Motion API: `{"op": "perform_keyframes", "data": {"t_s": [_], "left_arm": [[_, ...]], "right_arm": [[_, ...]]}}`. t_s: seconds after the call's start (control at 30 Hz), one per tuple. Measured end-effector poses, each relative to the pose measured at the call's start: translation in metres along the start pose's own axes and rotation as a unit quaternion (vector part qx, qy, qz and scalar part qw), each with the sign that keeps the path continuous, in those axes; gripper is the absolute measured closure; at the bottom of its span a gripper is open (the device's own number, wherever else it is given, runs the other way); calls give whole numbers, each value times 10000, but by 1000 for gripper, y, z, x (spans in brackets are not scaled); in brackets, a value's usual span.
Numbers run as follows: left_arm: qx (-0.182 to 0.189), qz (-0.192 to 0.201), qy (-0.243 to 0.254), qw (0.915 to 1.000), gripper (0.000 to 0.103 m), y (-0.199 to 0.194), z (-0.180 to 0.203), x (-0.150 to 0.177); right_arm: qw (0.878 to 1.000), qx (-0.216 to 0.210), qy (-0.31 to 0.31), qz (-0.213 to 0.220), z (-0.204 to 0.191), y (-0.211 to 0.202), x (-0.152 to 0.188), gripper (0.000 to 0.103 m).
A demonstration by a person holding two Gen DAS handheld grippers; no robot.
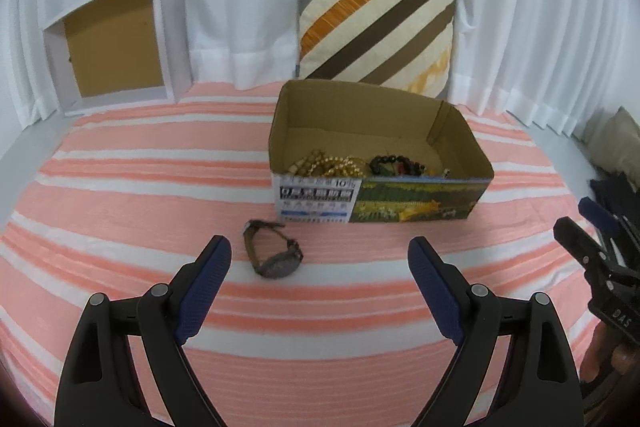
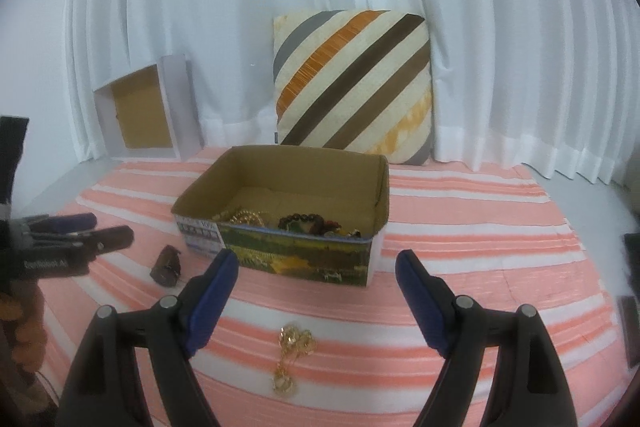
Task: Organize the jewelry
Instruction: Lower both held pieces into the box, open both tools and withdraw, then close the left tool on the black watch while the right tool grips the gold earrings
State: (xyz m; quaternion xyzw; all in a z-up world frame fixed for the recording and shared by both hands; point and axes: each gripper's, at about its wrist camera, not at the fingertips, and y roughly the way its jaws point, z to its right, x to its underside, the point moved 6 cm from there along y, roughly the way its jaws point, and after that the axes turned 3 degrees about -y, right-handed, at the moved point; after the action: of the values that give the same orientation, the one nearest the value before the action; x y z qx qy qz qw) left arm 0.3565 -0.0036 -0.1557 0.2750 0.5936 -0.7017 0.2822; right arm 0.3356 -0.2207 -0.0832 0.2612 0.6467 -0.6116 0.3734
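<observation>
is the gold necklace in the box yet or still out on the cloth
Out. The gold necklace lies bunched on the striped cloth, in front of the box, between the open right gripper fingers, untouched.

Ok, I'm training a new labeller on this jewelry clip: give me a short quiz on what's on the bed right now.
1. True or false: the cardboard box already holds beaded bracelets.
2. Which two pieces lie loose on the striped cloth? A) watch and gold necklace B) ring and earrings C) two bracelets
3. Fill in: both grippers' jaws stand ____ with nothing between them.

Key: 1 true. 2 A: the watch and the gold necklace. 3 open: left gripper, right gripper.
</observation>
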Motion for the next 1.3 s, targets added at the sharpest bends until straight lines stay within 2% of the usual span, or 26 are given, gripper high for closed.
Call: {"op": "perform_keyframes", "data": {"t_s": [0.2,0.37,0.47,0.67,0.87,1.03,1.2,1.3], "left_arm": [[-77,-278,-37,9996,8,7,-24,60],[-230,-671,77,9975,8,27,-42,105],[-282,-850,31,9960,8,35,-51,118],[-310,-1115,-4,9933,8,53,-55,118],[-547,-1223,121,9909,8,73,-55,111],[-575,-1238,137,9905,2,89,-55,100],[-576,-1178,95,9913,0,108,-55,86],[-563,-1171,97,9915,0,114,-57,80]], "right_arm": [[9995,303,19,-115,-5,-6,36,20],[9982,313,-107,-496,-9,3,82,20],[9968,305,-140,-720,-9,8,103,20],[9920,270,-300,-1193,-16,22,128,20],[9867,97,-610,-1504,-32,35,136,20],[9832,-16,-683,-1694,-37,46,143,20],[9832,-269,-331,-1777,-33,58,141,20],[9814,-255,-305,-1877,-33,71,134,19]]}}
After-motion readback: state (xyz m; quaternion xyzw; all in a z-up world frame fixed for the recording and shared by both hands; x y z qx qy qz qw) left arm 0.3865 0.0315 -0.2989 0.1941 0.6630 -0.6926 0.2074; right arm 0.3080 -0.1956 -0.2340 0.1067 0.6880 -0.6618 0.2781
